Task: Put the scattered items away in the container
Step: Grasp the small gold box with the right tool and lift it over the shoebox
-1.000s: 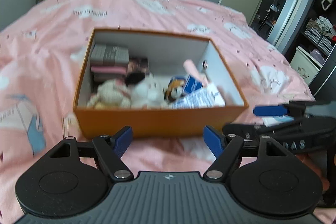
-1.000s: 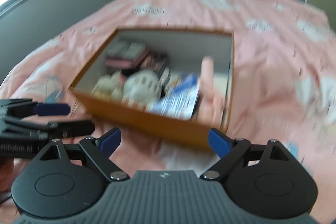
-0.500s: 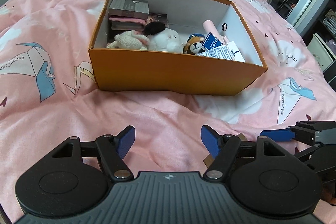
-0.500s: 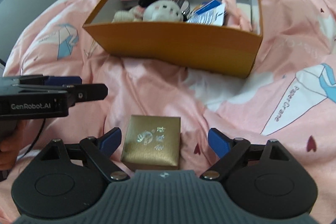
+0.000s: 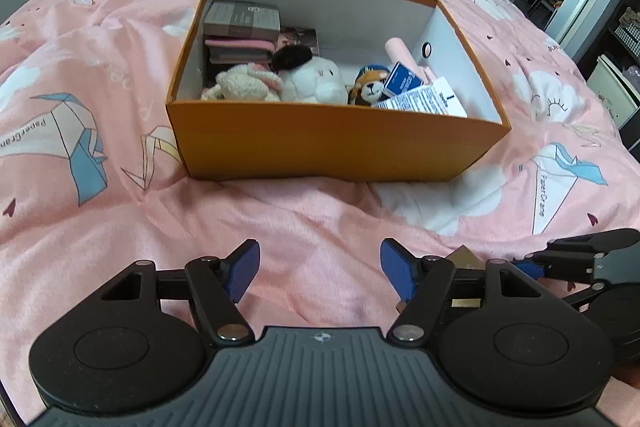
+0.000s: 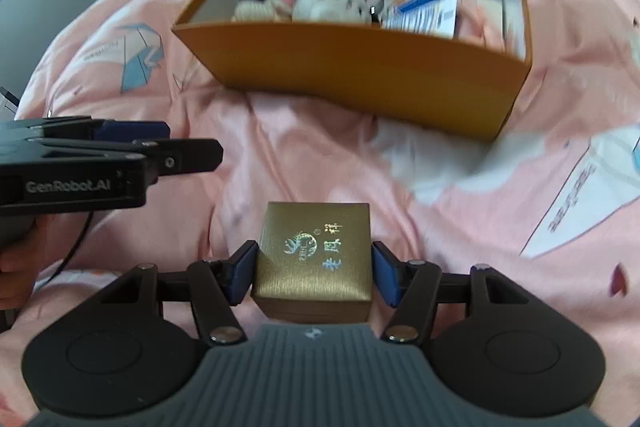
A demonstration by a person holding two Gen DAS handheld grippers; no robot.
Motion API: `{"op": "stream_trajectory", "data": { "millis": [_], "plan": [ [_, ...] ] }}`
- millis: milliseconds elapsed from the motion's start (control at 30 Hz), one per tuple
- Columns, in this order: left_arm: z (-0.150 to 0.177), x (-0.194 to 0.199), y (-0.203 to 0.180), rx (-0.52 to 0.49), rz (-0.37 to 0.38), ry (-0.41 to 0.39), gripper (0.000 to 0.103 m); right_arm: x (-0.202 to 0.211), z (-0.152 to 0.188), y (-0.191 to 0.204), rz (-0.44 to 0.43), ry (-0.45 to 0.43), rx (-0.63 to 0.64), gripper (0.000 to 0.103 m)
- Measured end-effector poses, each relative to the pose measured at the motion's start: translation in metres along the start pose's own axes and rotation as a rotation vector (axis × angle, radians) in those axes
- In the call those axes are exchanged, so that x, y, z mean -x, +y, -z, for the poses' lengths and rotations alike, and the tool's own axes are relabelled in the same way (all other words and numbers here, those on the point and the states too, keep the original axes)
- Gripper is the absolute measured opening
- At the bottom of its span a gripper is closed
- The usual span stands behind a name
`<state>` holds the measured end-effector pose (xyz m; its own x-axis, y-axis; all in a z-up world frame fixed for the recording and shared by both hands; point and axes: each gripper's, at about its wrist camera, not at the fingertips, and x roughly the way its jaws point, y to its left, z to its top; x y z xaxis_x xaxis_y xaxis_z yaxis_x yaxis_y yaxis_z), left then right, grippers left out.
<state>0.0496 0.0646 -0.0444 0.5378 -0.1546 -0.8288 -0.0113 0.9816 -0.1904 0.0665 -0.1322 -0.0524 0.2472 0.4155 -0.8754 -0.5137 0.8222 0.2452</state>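
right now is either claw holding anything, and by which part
The right claw is closing on the gold gift box, its pads at the box's left and right sides. The left claw has nothing between its fingers.

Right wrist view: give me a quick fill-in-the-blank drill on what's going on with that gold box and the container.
1. The right gripper is closing with the small ____ box between its pads.
2. That box lies on the pink ____.
3. The orange container stands ____, with no lid on it.
4. Nothing sits between the ____ gripper's pads.

Missing words: gold; bedspread; open; left
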Motion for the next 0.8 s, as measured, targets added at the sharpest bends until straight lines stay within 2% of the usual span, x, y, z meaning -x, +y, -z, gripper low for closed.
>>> {"op": "stream_trajectory", "data": {
  "millis": [100,467,633,800],
  "plan": [
    [-0.007,0.001,0.001,-0.011,-0.004,-0.009,0.075,0.013,-0.008,0.001,0.008,-0.049,0.022,0.063],
    [-0.053,0.016,0.007,-0.045,-0.001,-0.1,0.075,0.071,-0.067,-0.003,-0.079,-0.232,0.055,0.063],
    [-0.079,0.01,0.008,-0.077,-0.015,-0.132,0.075,0.071,-0.108,-0.008,-0.027,-0.315,0.106,0.063],
    [-0.105,-0.006,0.011,-0.095,-0.045,-0.136,0.075,0.04,-0.153,-0.027,0.049,-0.325,0.103,0.063]
  ]
}}
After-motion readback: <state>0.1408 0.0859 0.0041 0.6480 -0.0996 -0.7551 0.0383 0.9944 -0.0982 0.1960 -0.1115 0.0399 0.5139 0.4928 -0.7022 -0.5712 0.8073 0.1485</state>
